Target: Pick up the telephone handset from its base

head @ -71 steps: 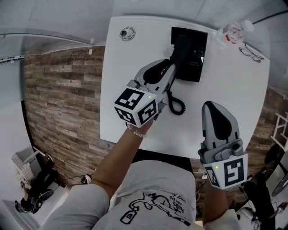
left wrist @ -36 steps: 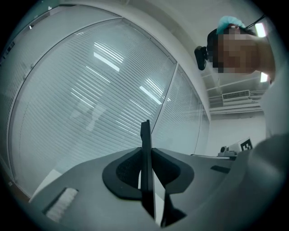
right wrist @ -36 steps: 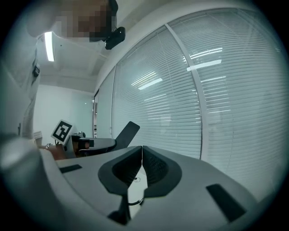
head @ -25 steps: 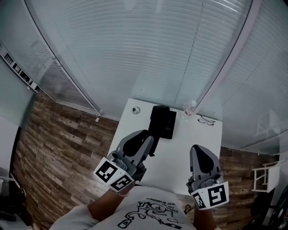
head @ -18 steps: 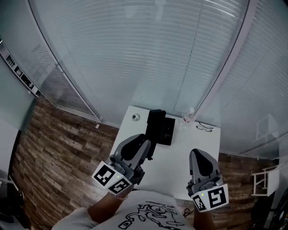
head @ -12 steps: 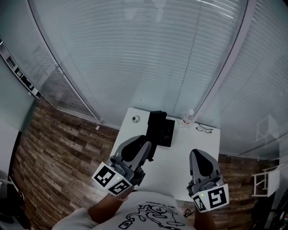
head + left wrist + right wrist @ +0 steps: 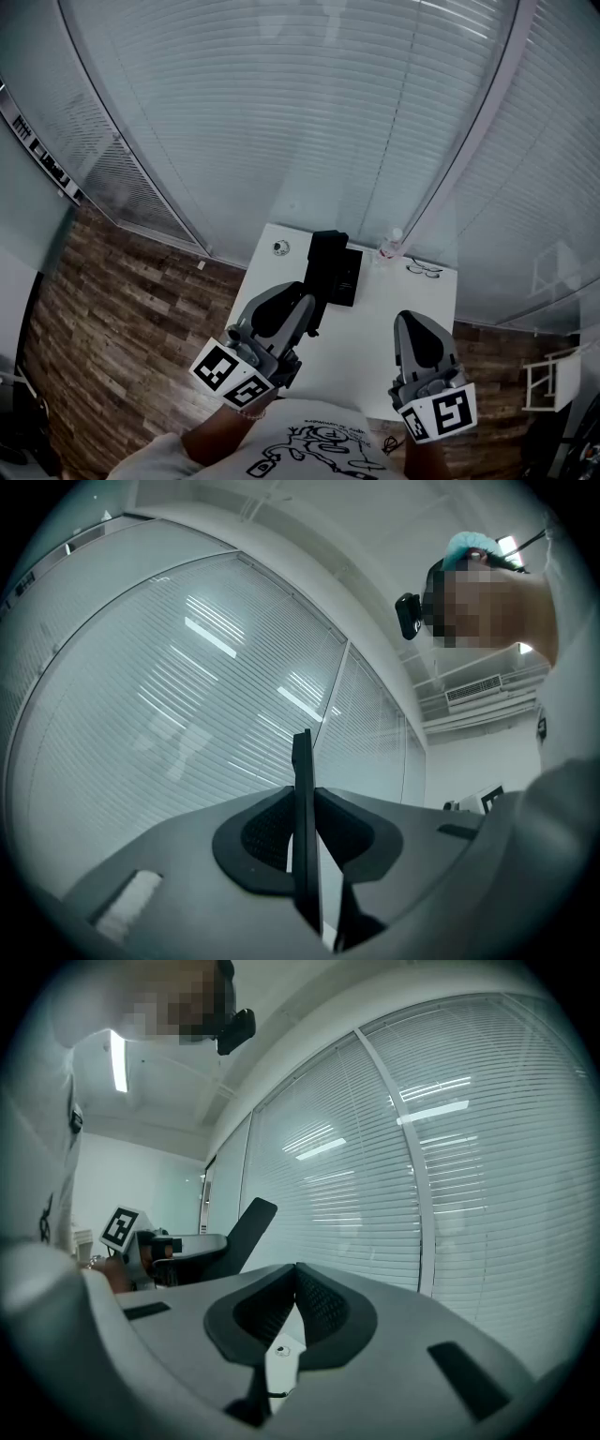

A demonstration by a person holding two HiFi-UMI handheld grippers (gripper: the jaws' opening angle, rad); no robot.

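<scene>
The left claw (image 7: 302, 799) is clenched on the black handset (image 7: 246, 1225), holding it tip-up in the air, off the base (image 7: 349, 277) and by its left side, above the white counter (image 7: 370, 352); the right claw (image 7: 295, 1271) is clenched on nothing, to the right of the base

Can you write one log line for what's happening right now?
left gripper: shut on handset | handset: raised off base, tilted upward | right gripper: shut, empty | pickup: done
</scene>
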